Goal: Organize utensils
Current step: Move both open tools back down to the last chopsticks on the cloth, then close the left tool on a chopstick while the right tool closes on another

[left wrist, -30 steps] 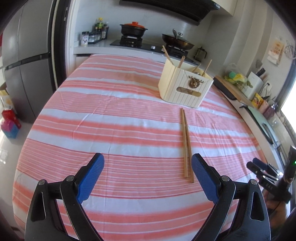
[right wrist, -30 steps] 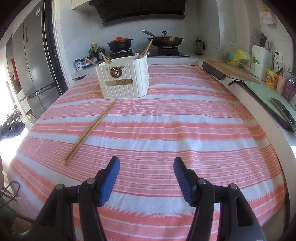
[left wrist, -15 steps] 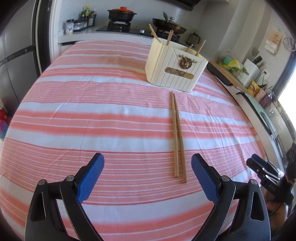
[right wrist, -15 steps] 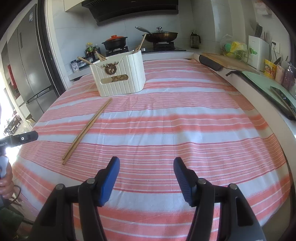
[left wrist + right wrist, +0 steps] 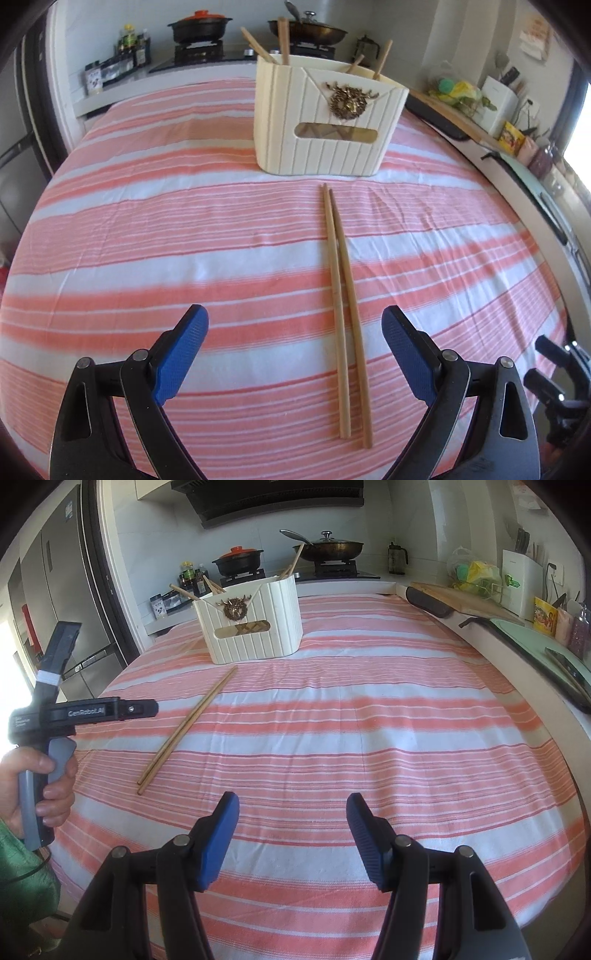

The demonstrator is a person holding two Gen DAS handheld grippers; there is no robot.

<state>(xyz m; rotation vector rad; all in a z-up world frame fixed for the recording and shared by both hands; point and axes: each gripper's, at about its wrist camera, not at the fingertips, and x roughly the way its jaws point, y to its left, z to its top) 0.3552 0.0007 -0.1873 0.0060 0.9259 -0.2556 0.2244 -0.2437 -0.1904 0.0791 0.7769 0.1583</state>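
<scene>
A pair of wooden chopsticks (image 5: 343, 306) lies side by side on the striped cloth, running away from me toward a cream ribbed utensil holder (image 5: 325, 122) that has several chopsticks standing in it. My left gripper (image 5: 295, 332) is open and empty, low over the cloth, with the near ends of the chopsticks between its blue pads (image 5: 406, 354). In the right wrist view the chopsticks (image 5: 188, 727) lie to the left of the holder (image 5: 255, 627). My right gripper (image 5: 291, 819) is open and empty above bare cloth, well right of the chopsticks.
The table (image 5: 406, 720) has a red-and-white striped cloth. A counter runs along the right edge with a cutting board (image 5: 461, 598) and jars. A stove with pots (image 5: 240, 559) stands behind. The left gripper's handle and hand (image 5: 48, 738) show at left. A fridge (image 5: 55, 609) stands left.
My left gripper has moved forward and lower toward the chopsticks, so their near ends now lie between its pads. The right gripper has moved little; the left handle has come into its view.
</scene>
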